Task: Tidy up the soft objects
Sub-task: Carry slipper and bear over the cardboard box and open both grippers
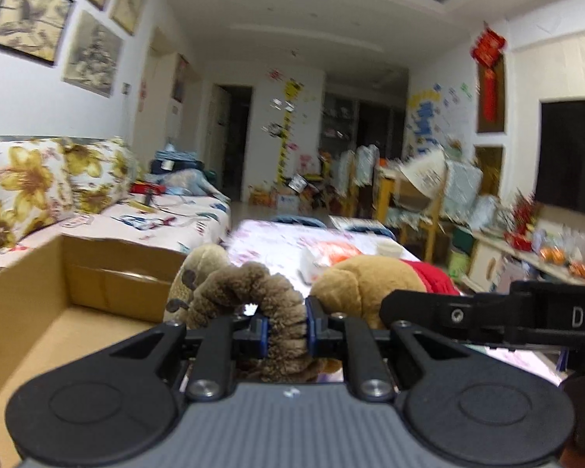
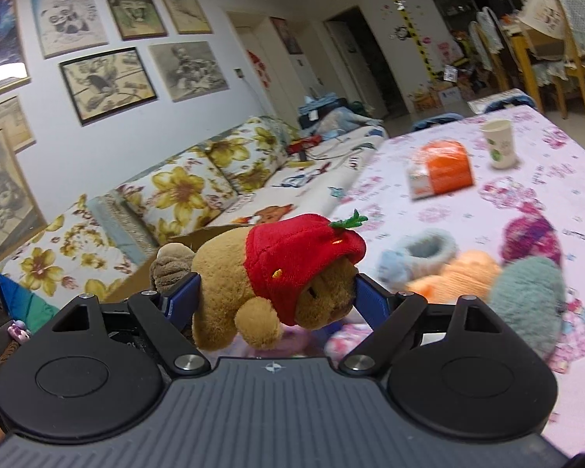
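Left fingers [image 1: 286,331] clamp brown plush [image 1: 249,292] | right fingers [image 2: 277,292] clamp red-hooded bear [image 2: 277,269]

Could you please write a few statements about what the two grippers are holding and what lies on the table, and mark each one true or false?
1. The left gripper is shut on a fuzzy brown plush. True.
2. The right gripper is empty. False: its fingers clamp a capybara plush in a red hood.
3. A cardboard box stands open to the left. True.
4. The paper cup lies tipped over. False: it stands upright on the tablecloth.
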The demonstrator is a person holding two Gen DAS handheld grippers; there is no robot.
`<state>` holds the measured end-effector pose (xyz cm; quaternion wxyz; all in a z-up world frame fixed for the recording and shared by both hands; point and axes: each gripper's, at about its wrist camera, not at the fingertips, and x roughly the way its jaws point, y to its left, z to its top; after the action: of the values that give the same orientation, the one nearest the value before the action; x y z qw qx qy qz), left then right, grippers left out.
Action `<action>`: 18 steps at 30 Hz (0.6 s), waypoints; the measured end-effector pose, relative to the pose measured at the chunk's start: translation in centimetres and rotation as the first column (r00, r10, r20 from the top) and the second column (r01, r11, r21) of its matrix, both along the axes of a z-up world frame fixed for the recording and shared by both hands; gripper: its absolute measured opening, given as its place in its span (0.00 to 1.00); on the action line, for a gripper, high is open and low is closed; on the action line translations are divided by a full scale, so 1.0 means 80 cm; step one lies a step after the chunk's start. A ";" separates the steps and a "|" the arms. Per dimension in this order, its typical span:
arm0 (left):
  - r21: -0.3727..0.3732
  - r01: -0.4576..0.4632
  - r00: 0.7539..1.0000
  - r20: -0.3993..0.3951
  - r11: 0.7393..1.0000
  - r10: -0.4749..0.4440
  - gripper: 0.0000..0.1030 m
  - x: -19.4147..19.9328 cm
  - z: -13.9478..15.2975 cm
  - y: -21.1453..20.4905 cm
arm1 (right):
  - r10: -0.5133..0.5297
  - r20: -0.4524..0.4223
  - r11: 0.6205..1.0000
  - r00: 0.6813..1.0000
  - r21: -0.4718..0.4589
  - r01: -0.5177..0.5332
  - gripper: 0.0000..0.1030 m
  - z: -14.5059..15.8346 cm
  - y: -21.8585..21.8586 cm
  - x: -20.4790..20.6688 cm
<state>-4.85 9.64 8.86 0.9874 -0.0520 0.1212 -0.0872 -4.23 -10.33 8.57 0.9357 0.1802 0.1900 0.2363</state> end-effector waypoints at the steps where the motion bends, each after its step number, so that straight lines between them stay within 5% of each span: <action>1: -0.018 -0.020 1.000 0.006 1.000 0.020 0.14 -0.003 0.001 0.009 | 0.013 0.008 1.000 1.000 0.000 -0.013 1.00 0.003 0.008 0.003; 8: -0.133 -0.207 0.978 -0.019 0.969 0.206 0.14 -0.005 -0.002 0.065 | 0.130 0.031 0.991 0.991 -0.039 -0.128 1.00 0.021 0.075 0.033; 18: -0.180 -0.433 0.896 -0.198 0.883 0.398 0.14 0.013 -0.020 0.124 | 0.256 -0.033 0.959 0.966 -0.114 -0.258 1.00 0.016 0.153 0.078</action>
<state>-3.82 19.56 7.27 0.9587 -0.1922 0.1731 0.1184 1.98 1.92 9.82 0.9044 0.1009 0.2336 0.3426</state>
